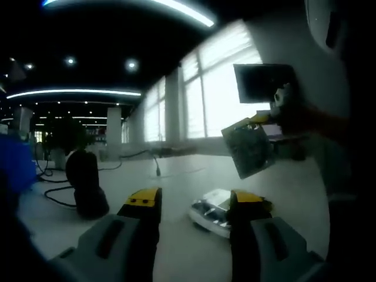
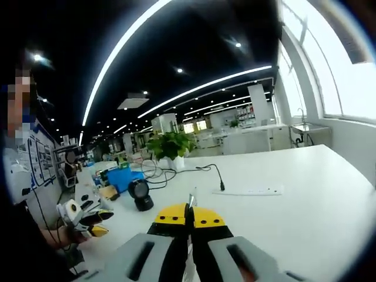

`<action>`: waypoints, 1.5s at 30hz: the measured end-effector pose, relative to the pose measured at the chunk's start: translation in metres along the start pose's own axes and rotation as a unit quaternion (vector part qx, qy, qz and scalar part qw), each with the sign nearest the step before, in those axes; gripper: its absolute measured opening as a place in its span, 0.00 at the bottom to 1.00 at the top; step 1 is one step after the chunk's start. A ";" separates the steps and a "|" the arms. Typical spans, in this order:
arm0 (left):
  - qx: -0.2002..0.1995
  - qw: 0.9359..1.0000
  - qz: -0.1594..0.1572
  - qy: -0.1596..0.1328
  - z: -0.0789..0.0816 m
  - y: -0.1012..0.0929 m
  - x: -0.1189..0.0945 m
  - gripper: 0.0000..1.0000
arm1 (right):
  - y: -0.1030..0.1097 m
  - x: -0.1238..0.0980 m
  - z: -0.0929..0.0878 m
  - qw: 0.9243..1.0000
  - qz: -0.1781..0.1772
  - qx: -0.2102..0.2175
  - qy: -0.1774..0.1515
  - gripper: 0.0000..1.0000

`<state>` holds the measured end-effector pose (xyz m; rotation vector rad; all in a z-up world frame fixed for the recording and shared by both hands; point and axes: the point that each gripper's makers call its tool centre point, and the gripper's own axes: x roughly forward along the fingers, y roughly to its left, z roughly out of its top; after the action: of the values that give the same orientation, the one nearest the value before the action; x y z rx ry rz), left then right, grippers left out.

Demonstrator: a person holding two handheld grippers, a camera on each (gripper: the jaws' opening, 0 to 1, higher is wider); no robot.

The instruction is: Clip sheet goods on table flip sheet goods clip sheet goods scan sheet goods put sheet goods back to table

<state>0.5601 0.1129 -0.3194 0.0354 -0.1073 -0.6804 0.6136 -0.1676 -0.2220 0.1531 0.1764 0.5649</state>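
The right tongs (image 2: pixel 188 218) are pinched tight on the thin sheet (image 1: pixel 249 147), holding it up above the white bench (image 1: pixel 176 176). The left tongs (image 1: pixel 197 202) are wide open, holding nothing.

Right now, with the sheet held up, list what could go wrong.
1. The right gripper pinches the sheet by one thin edge, so it may slip or twist before the scan.
2. The scanner stands far off, so the reach is long.
3. Cables lie near it and could snag.
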 end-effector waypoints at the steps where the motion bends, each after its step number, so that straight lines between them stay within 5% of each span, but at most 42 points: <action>1: 0.001 1.000 0.000 0.001 0.000 -0.001 0.000 0.39 | 0.000 0.000 0.001 1.000 0.000 0.000 -0.002 0.00; 20: -0.001 1.000 0.011 0.002 -0.004 -0.002 -0.009 0.39 | 0.008 0.010 0.025 0.999 -0.003 -0.030 -0.019 0.00; 45: -0.010 1.000 0.025 -0.011 -0.011 0.006 -0.010 0.39 | 0.053 0.087 0.040 0.997 0.011 -0.024 -0.073 0.00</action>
<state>0.5569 0.1239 -0.3311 0.0052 -0.1225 -0.6313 0.6667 -0.0797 -0.1834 0.1491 0.0192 0.5768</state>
